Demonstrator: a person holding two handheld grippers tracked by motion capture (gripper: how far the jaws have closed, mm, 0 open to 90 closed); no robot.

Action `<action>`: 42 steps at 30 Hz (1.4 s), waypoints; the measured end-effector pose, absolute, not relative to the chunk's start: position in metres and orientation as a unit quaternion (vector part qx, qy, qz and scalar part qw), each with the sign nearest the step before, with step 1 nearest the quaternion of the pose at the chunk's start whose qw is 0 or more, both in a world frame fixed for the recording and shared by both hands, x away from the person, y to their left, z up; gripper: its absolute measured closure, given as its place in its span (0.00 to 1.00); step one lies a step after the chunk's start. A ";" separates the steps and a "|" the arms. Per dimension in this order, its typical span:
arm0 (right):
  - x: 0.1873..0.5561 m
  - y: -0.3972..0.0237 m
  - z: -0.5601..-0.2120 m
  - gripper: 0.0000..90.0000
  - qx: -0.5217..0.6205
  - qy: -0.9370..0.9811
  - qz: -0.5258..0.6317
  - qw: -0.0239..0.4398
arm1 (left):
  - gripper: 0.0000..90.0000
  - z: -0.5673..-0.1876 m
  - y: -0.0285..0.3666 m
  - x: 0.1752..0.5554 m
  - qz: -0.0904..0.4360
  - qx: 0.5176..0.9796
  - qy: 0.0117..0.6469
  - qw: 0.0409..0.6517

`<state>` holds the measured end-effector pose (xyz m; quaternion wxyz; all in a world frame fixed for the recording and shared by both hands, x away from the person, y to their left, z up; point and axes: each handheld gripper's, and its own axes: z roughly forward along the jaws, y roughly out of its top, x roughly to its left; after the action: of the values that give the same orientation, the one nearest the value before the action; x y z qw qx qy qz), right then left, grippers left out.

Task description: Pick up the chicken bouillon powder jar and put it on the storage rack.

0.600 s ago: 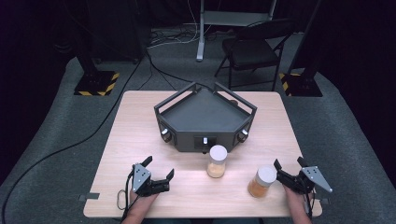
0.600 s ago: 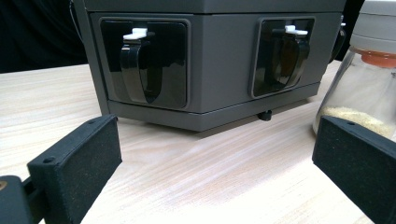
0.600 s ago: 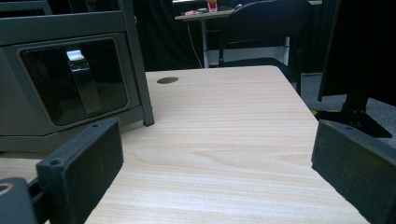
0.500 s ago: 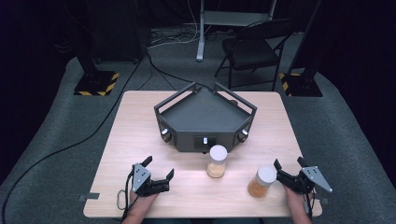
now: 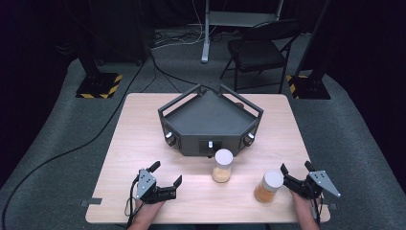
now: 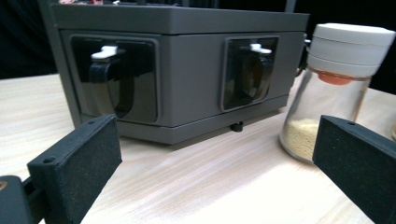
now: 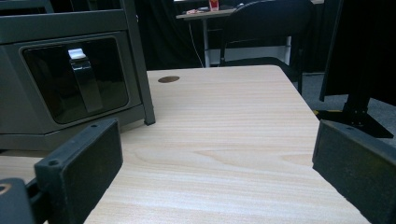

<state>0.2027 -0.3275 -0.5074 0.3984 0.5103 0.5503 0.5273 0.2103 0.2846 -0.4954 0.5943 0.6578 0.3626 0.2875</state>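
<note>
Pale wood of the table (image 5: 143, 139) carries two white-capped jars before a dark grey tray (image 5: 209, 117). The near jar (image 5: 268, 187) is set just beside the right tongs (image 5: 293, 173), probably for an easy grasp. The other jar (image 5: 222, 165) is placed nearer the tray. Both the right and the left tongs (image 5: 166, 173) are held wide open, with nothing gripped.

desk (image 5: 143, 129): light wood, grey carpet around | grey angular tray unit (image 5: 210, 120): mid-desk | jar A (image 5: 222, 165): white lid, just before unit | jar B (image 5: 268, 186): right, just beside right tongs (image 5: 294, 173), apart | left tongs (image 5: 166, 173): jaws spread, empty | chair (image 5: 261, 50): behind desk
</note>
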 end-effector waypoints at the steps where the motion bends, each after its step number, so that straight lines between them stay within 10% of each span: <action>1: 0.203 -0.328 -0.507 0.01 0.511 0.550 0.528 0.397 | 0.01 -0.495 0.284 0.210 0.288 0.658 0.359 0.596; 42: 0.202 -0.326 -0.509 0.01 0.506 0.550 0.527 0.404 | 0.01 -0.486 0.245 0.196 0.246 0.703 0.266 0.612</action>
<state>0.2024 -0.3261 -0.5086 0.4039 0.5064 0.5503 0.5269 0.1964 0.2448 -0.4856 0.6123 0.7025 0.2662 0.2464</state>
